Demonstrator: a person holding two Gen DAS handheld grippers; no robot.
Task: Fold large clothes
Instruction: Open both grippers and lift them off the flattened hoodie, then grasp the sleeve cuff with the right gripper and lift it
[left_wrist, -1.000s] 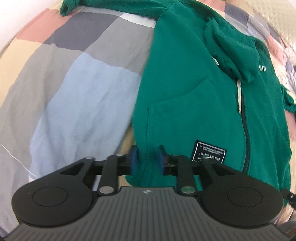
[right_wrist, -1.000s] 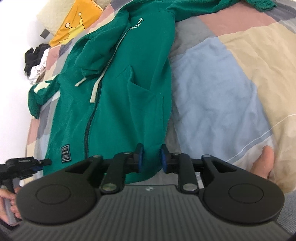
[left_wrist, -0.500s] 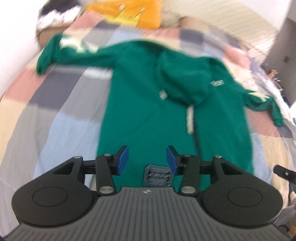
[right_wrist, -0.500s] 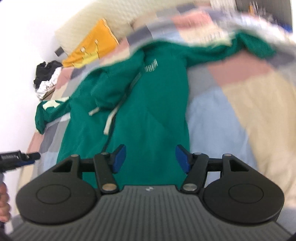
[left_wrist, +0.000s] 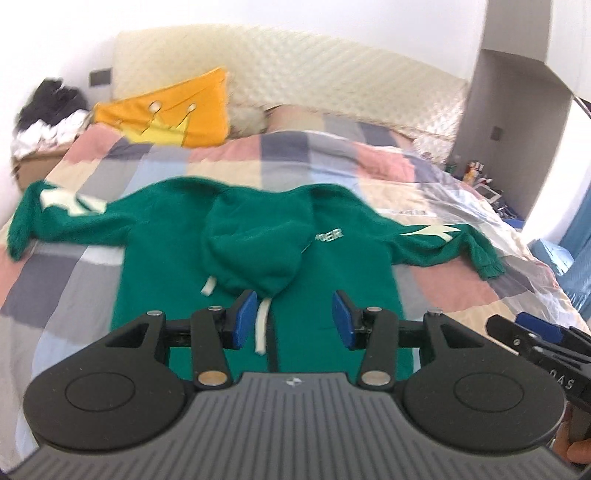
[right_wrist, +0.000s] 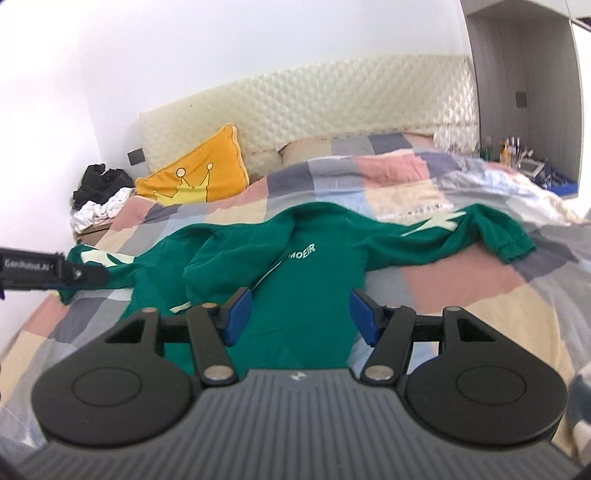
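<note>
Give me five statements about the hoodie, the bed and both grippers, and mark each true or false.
1. The green hoodie lies spread on the patchwork quilt with both sleeves stretched out sideways. True.
2. The left gripper is clamped on the hoodie's hem. False: its jaws stand apart with nothing pinched between them.
3. The hood is folded down over the hoodie's front. True.
4. The orange pillow lies on top of the hoodie. False: it leans near the headboard, apart from the hoodie.
5. The right gripper holds a sleeve. False: it is open and holds nothing.
</note>
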